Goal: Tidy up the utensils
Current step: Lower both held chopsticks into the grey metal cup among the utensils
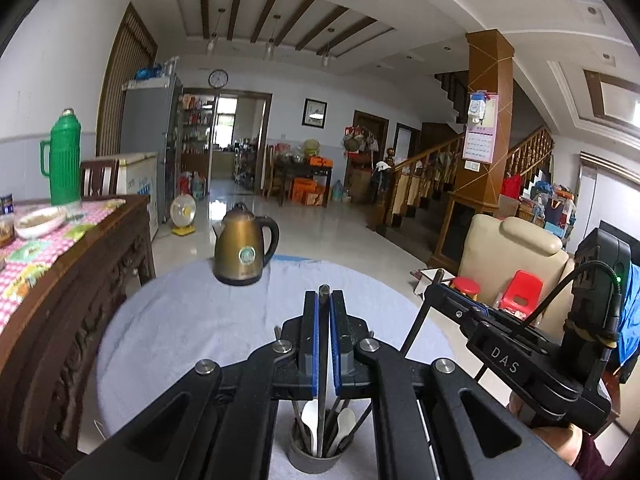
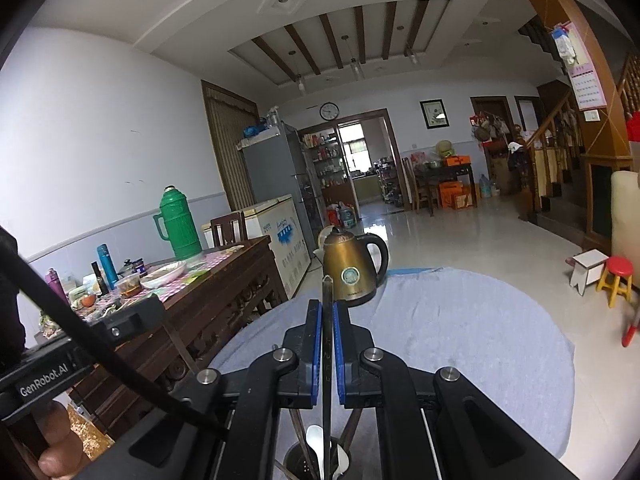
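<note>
My left gripper [image 1: 324,300] is shut on a dark chopstick [image 1: 323,293] that stands upright between its blue pads, over a grey utensil cup [image 1: 314,454] holding white spoons and more chopsticks. My right gripper [image 2: 327,308] is shut on another dark chopstick [image 2: 327,320], also upright, above the same cup [image 2: 316,460] with a white spoon. Each gripper shows at the edge of the other's view: the right one [image 1: 436,280] in the left wrist view, the left one [image 2: 132,320] in the right wrist view.
A bronze electric kettle [image 1: 242,246] stands at the far side of the round table with a grey cloth [image 1: 180,320]. A carved wooden table [image 1: 72,264] with a green thermos [image 1: 64,160] and dishes is at the left. A beige chair [image 1: 520,248] and red stools are at the right.
</note>
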Demonstrator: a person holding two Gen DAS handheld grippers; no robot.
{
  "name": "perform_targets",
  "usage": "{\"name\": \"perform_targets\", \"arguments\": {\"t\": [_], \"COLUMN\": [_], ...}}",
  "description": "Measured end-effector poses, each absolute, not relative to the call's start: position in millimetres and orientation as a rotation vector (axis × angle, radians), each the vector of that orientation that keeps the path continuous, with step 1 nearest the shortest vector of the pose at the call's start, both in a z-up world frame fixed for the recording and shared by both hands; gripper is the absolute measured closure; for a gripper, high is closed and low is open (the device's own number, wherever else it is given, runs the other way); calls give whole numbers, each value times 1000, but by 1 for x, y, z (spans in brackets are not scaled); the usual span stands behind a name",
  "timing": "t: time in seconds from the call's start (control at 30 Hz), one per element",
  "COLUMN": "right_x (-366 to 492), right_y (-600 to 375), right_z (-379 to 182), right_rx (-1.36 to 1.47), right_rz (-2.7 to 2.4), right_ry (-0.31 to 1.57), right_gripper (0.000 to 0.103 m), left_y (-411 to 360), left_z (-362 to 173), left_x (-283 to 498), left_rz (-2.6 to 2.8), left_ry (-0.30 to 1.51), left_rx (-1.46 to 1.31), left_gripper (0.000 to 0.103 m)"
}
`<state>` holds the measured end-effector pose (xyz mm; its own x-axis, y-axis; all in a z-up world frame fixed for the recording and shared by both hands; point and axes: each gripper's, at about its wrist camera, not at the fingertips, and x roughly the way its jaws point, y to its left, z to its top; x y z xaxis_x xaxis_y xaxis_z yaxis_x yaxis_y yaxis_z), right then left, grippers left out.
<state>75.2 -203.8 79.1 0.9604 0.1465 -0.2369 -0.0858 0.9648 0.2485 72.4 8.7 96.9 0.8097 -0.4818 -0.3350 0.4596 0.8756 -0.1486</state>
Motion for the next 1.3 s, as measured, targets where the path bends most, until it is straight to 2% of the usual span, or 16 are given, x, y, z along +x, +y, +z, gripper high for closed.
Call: {"name": "perform_targets", "arguments": {"t": [0.53,1.3], "right_x": [79,80], "right_y": [-204,-204], "right_z": [58,48], "right_rx": [271,300], "right_rz": [138,152], "right_ry": [314,373], "right_gripper": [96,96], "left_y": [2,2], "left_z": [71,69], "left_x": [82,76], "left_rz": [-479,-441], "left_ry": [452,470], "left_rx": [-70,-46], "left_gripper": [98,98]}}
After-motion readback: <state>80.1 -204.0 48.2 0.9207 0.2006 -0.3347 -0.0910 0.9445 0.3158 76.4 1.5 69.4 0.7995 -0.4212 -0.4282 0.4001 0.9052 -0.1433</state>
